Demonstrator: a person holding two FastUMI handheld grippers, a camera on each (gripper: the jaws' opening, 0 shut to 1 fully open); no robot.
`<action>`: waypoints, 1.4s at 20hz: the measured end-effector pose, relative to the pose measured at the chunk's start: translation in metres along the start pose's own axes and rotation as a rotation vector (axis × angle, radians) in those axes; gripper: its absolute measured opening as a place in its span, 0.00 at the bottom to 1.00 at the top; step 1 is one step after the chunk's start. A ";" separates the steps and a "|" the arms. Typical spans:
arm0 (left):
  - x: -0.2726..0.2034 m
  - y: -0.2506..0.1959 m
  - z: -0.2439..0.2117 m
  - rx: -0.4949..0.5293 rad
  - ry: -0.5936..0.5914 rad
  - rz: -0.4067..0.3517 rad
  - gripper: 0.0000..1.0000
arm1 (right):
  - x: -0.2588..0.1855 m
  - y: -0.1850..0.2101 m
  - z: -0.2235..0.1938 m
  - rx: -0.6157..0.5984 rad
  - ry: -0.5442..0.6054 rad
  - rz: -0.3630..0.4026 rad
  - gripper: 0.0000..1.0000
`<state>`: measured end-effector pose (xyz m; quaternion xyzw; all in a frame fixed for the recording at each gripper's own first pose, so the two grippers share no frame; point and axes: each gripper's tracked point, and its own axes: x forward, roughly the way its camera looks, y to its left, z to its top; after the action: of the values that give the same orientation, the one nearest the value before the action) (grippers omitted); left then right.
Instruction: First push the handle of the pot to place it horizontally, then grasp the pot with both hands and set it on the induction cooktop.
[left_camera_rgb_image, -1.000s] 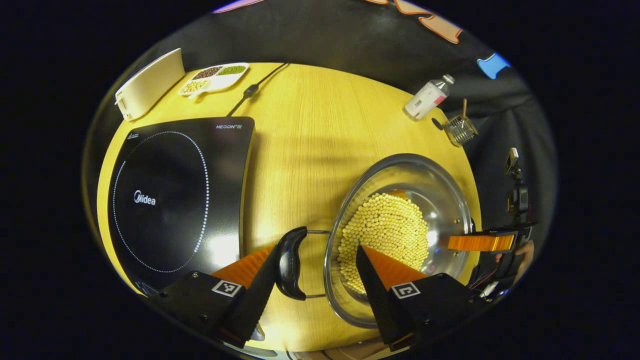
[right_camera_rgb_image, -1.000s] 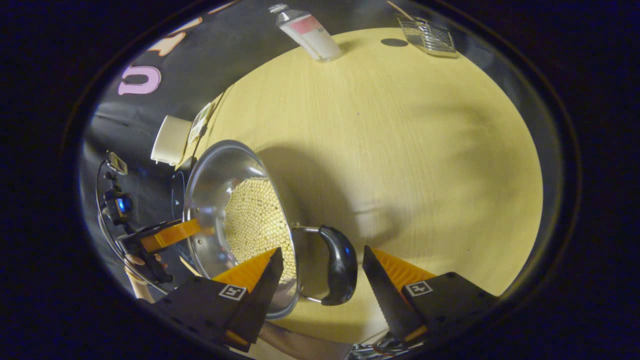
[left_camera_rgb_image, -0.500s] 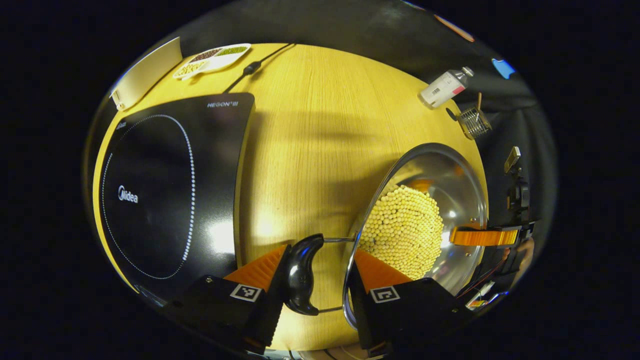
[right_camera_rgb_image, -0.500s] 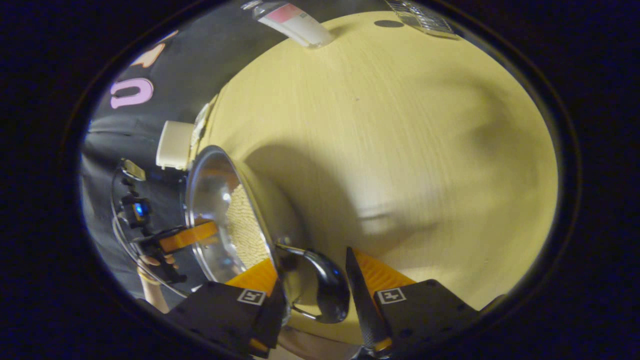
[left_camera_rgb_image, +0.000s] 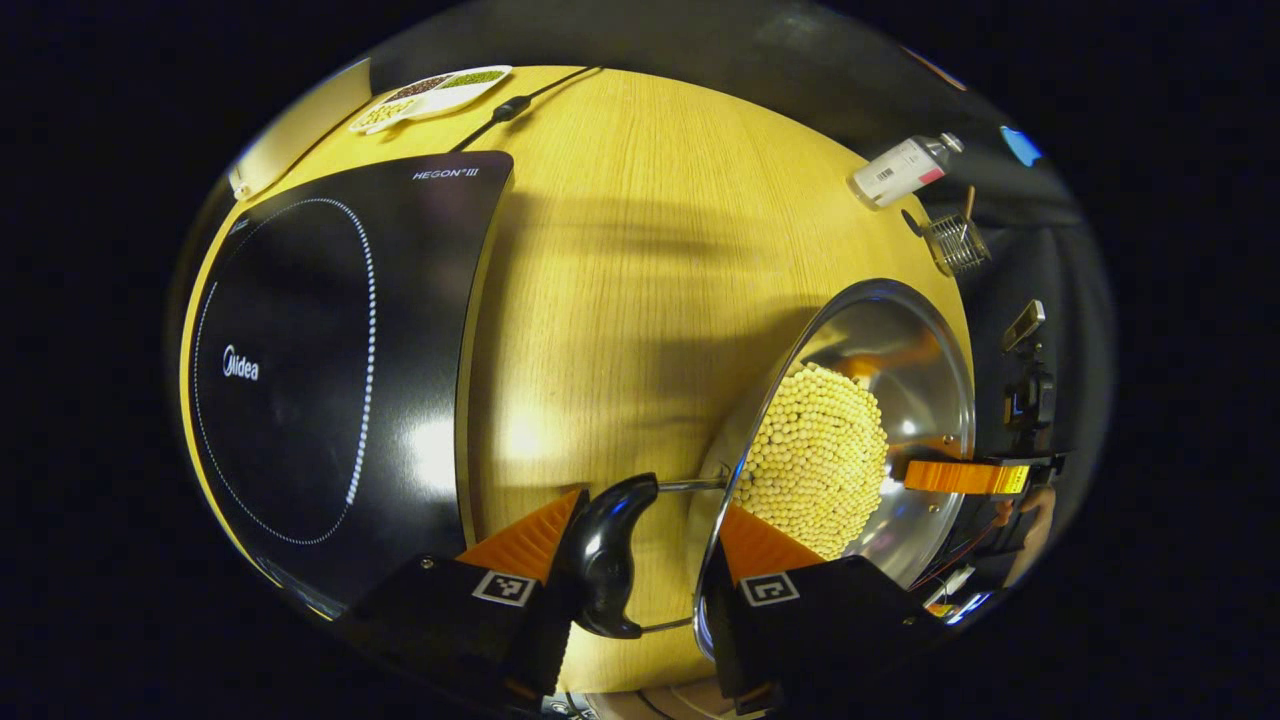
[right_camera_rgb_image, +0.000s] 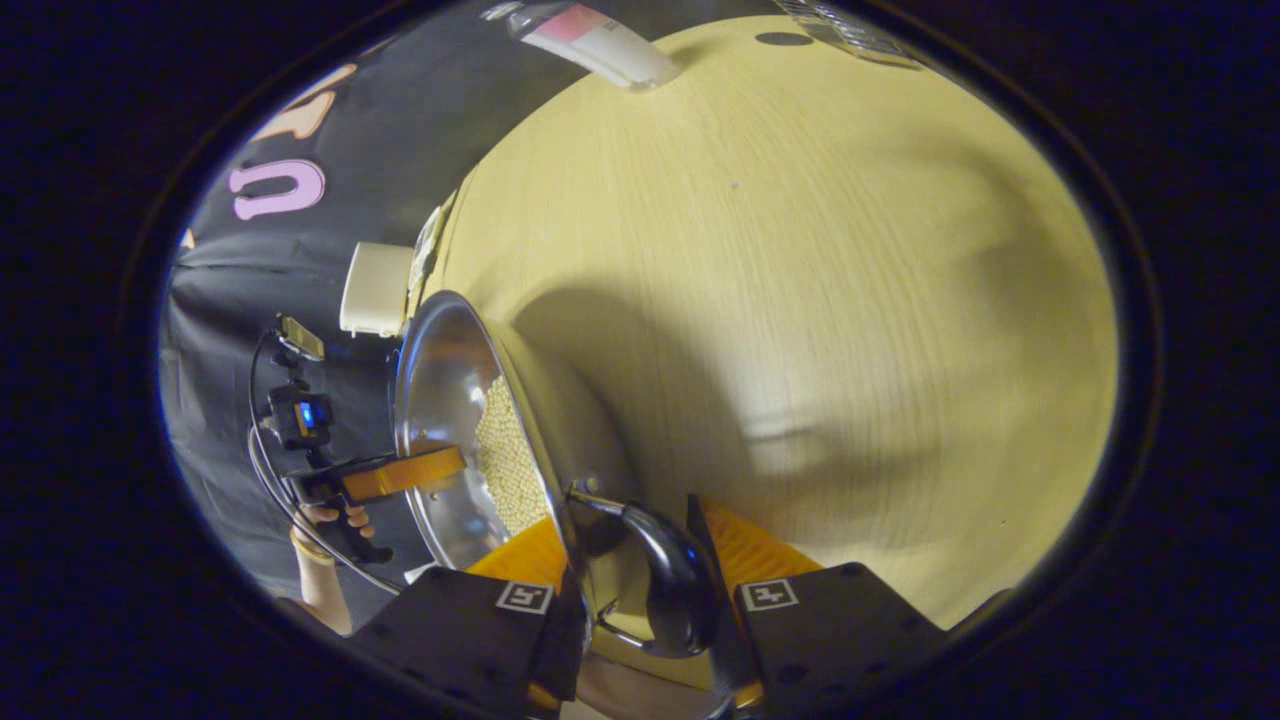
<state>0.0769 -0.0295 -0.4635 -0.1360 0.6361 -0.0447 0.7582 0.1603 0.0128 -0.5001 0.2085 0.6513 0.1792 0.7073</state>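
Note:
A steel pot (left_camera_rgb_image: 900, 340) holding small yellow beans (left_camera_rgb_image: 815, 460) sits tilted in the left gripper view, casting a broad shadow on the wooden table (left_camera_rgb_image: 620, 250). My left gripper (left_camera_rgb_image: 650, 505) is shut on the pot's left side: one finger presses the black loop handle (left_camera_rgb_image: 605, 560), the other the inner wall. The black induction cooktop (left_camera_rgb_image: 300, 360) lies just left of it. In the right gripper view, my right gripper (right_camera_rgb_image: 625, 515) clamps the opposite black handle (right_camera_rgb_image: 680, 590) and rim of the pot (right_camera_rgb_image: 450, 400) the same way. Each view shows the other gripper across the pot.
At the table's far edge are a white bottle (left_camera_rgb_image: 900, 170), a small wire basket (left_camera_rgb_image: 955, 245), a divided dish of beans (left_camera_rgb_image: 430, 95), a cream box (left_camera_rgb_image: 300, 130) and the cooktop's cable (left_camera_rgb_image: 510, 105). A hand (right_camera_rgb_image: 325, 520) holds the left gripper.
Both grippers closed from open onto the pot's two handles and rim. The pot now looks tilted and nearer the cameras, and the cooktop has grown larger in the left gripper view.

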 end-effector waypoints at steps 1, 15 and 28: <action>-0.006 -0.001 -0.005 0.001 -0.009 0.004 0.59 | -0.002 0.001 -0.002 0.003 -0.002 0.004 0.48; -0.092 0.009 -0.052 -0.023 -0.039 0.016 0.59 | -0.053 0.058 -0.064 -0.024 0.013 0.038 0.48; -0.166 0.141 -0.038 0.018 -0.106 0.014 0.61 | -0.006 0.198 -0.102 -0.022 -0.074 0.035 0.48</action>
<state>-0.0058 0.1404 -0.3483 -0.1266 0.5956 -0.0378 0.7923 0.0614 0.1843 -0.3973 0.2186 0.6188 0.1910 0.7300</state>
